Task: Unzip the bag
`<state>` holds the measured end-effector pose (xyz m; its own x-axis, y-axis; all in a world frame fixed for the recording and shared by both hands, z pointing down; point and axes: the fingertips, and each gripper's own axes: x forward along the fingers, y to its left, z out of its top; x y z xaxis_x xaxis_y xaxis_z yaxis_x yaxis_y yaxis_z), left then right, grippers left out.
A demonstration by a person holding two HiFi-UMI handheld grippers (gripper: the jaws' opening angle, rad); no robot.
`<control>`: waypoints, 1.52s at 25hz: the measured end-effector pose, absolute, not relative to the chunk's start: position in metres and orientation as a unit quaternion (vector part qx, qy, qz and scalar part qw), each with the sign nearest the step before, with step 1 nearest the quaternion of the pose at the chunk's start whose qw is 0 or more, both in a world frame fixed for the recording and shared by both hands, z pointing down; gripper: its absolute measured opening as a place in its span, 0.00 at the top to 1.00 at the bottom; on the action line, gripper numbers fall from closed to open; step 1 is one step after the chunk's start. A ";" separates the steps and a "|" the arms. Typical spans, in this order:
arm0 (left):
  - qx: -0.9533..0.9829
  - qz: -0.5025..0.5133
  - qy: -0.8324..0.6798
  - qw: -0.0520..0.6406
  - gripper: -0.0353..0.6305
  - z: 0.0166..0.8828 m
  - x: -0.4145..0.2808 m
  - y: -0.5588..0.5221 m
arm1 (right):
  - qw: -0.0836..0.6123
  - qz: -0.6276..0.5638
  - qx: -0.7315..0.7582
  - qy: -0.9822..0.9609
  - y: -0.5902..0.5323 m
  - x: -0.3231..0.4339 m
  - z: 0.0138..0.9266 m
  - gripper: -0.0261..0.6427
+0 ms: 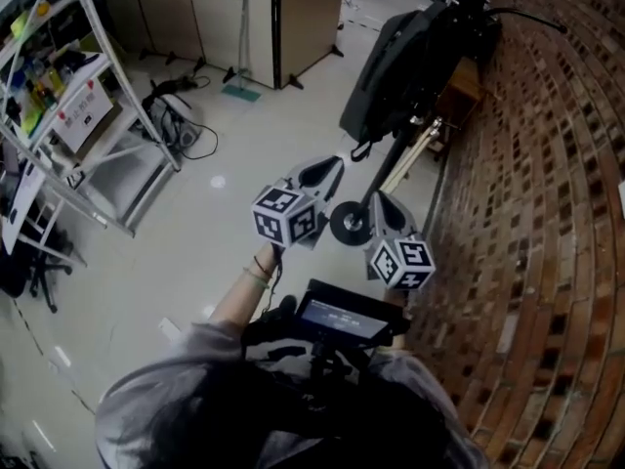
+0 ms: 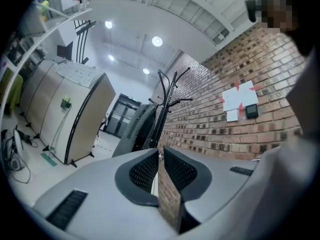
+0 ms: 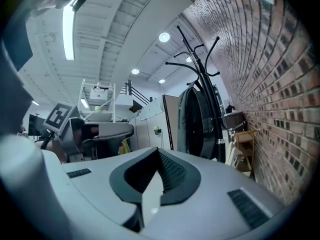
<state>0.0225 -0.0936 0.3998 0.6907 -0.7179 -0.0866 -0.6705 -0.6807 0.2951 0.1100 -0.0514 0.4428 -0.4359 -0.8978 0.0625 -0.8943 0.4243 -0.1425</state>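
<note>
A black bag (image 1: pixel 395 62) hangs high on a black coat rack (image 1: pixel 389 169) beside the brick wall; the same bag (image 2: pixel 137 129) shows ahead in the left gripper view and, closer, the bag (image 3: pixel 195 119) in the right gripper view. My left gripper (image 1: pixel 335 164) is held below the bag, well short of it, its jaws (image 2: pixel 160 154) standing a narrow slit apart with nothing between them. My right gripper (image 1: pixel 380 197) sits beside it near the rack's round base (image 1: pixel 350 223), its jaws (image 3: pixel 157 151) shut and empty. No zipper can be made out.
A brick wall (image 1: pixel 547 213) runs along the right. A small wooden stand (image 1: pixel 461 91) sits behind the rack. A white shelf unit (image 1: pixel 88 115) with clutter and floor cables (image 1: pixel 176 115) is at the left. Beige partition panels (image 1: pixel 283 18) stand at the back.
</note>
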 end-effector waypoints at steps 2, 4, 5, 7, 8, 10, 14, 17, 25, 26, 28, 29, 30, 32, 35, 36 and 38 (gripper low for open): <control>0.922 -0.093 -0.357 0.120 0.88 0.395 0.028 -0.111 | 0.019 -0.075 -0.544 0.835 -0.066 0.111 0.439 0.97; 0.930 -0.088 -0.337 0.118 0.86 0.392 0.034 -0.128 | 0.026 -0.072 -0.555 0.829 -0.077 0.113 0.439 0.97; 0.933 -0.086 -0.329 0.116 0.86 0.390 0.036 -0.135 | 0.029 -0.070 -0.560 0.825 -0.081 0.113 0.439 0.97; 0.938 -0.086 -0.315 0.114 0.86 0.384 0.040 -0.150 | 0.026 -0.071 -0.569 0.819 -0.086 0.112 0.439 0.98; 0.940 -0.088 -0.309 0.115 0.86 0.380 0.042 -0.158 | 0.021 -0.071 -0.571 0.817 -0.089 0.111 0.440 0.98; 0.943 -0.095 -0.294 0.126 0.86 0.373 0.048 -0.171 | 0.009 -0.072 -0.573 0.816 -0.093 0.109 0.444 0.97; 0.945 -0.110 -0.272 0.143 0.86 0.355 0.068 -0.202 | 0.004 -0.078 -0.585 0.807 -0.101 0.120 0.444 0.97; 0.943 -0.114 -0.284 0.132 0.86 0.344 0.079 -0.229 | 0.001 -0.084 -0.587 0.805 -0.109 0.131 0.444 0.97; 0.931 -0.147 -0.292 0.165 0.78 0.326 0.099 -0.290 | -0.003 -0.081 -0.562 0.823 -0.159 0.164 0.440 0.97; 0.928 -0.160 -0.279 0.190 0.77 0.324 0.102 -0.295 | -0.002 -0.079 -0.558 0.826 -0.167 0.167 0.436 0.97; 0.916 -0.193 -0.246 0.250 0.73 0.317 0.107 -0.305 | -0.001 -0.074 -0.546 0.834 -0.182 0.171 0.431 0.97; 0.909 -0.209 -0.233 0.276 0.72 0.313 0.108 -0.310 | 0.000 -0.071 -0.540 0.839 -0.190 0.173 0.429 0.97; 0.902 -0.222 -0.224 0.295 0.72 0.310 0.108 -0.317 | 0.001 -0.070 -0.533 0.843 -0.196 0.174 0.429 0.97; 0.894 -0.235 -0.227 0.308 0.72 0.309 0.106 -0.329 | 0.006 -0.070 -0.522 0.850 -0.207 0.178 0.429 0.97; 0.892 -0.225 -0.248 0.303 0.72 0.312 0.103 -0.340 | 0.004 -0.073 -0.515 0.854 -0.220 0.183 0.434 0.97; 0.892 -0.219 -0.252 0.303 0.72 0.313 0.103 -0.342 | 0.003 -0.075 -0.512 0.856 -0.223 0.183 0.436 0.97; 0.892 -0.208 -0.258 0.307 0.72 0.317 0.105 -0.345 | 0.002 -0.082 -0.509 0.857 -0.228 0.185 0.441 0.97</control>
